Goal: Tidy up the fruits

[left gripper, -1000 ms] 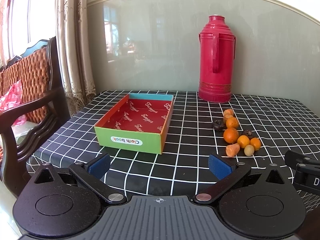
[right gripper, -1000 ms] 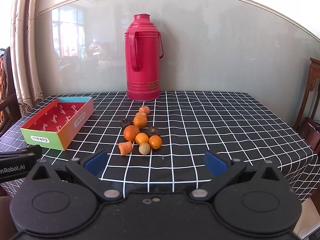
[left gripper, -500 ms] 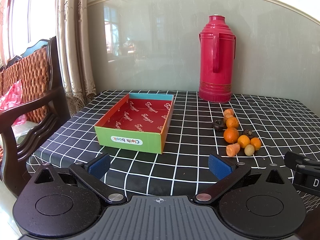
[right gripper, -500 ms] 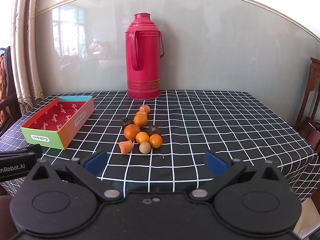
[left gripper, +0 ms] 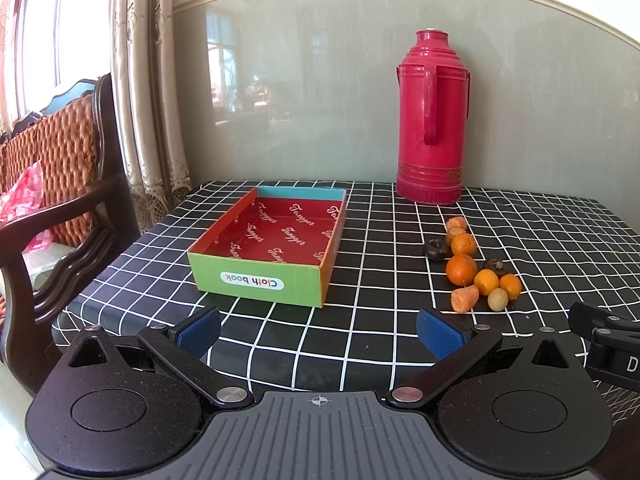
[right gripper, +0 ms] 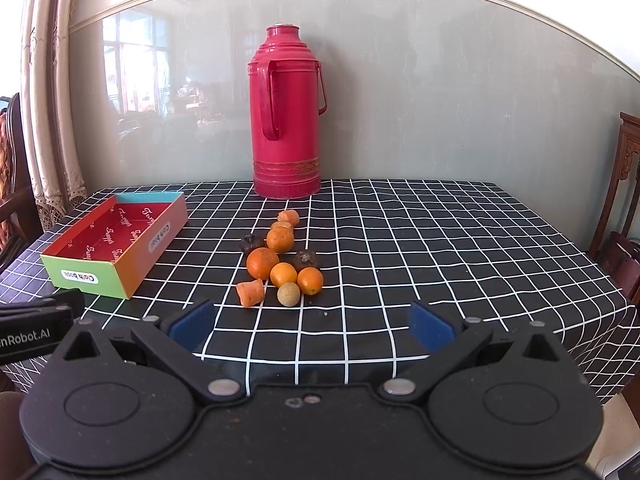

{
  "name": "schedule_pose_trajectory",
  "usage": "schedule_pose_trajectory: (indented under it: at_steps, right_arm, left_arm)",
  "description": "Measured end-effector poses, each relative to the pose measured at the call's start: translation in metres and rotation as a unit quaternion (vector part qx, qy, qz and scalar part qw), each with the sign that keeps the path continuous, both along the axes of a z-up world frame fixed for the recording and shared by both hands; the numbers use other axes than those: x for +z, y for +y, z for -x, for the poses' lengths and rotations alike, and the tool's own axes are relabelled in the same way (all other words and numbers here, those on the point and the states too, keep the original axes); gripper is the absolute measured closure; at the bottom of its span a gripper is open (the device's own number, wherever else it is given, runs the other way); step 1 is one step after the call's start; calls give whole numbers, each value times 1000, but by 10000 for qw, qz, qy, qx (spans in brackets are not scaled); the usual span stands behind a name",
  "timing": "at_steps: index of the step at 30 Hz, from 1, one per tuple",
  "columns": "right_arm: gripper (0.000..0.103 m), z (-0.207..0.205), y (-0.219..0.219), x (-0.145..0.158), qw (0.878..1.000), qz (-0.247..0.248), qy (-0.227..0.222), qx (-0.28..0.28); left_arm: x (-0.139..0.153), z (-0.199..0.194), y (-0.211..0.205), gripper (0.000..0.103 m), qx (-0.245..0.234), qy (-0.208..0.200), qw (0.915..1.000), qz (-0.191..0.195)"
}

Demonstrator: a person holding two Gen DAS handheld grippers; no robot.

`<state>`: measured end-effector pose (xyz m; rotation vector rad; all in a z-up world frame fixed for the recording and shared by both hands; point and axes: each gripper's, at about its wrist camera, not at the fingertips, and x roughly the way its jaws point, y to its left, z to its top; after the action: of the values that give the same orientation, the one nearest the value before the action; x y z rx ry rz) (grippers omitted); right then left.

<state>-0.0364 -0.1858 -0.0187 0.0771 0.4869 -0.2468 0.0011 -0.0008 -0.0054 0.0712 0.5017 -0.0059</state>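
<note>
Leftmost, an open cardboard box [right gripper: 114,242] is set on the checked tablecloth [right gripper: 440,240], empty, presumably to receive the fruit. Just beside it, the fruits [right gripper: 280,264] are clustered loose in front of a red thermos [right gripper: 286,116]. Nothing is gripped: the left gripper [left gripper: 320,330] and the right gripper [right gripper: 312,326] are both held spread wide at the near table edge, likely readied for a first pick.

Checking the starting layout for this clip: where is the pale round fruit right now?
The pale round fruit lies on the checked tablecloth at the near edge of the fruit cluster, between the carrot piece and a small orange, right of the box.
</note>
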Motion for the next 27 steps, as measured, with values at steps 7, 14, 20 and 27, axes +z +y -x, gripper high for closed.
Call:
schedule_pose_trajectory:
  at_steps: [7,14,20,27]
  right_arm:
    - [6,0,0,0,10000,-8,-9,-23]
    - [6,2,-1,2,10000,7,-39,-53]
    - [6,2,0,1,10000,13,-36,-59]
    - [6,2,-2,1,9999,-20,-41,-92]
  left_arm:
    - [0,0,0,0,-1,1,10000,-2]
    - [-1,-1,-2,0,1,7,10000,2]
    - [-1,-1,-2,0,-12,-5,10000,-19]
    - [-2,-2,-5,0,-46,-29,9999,-90]
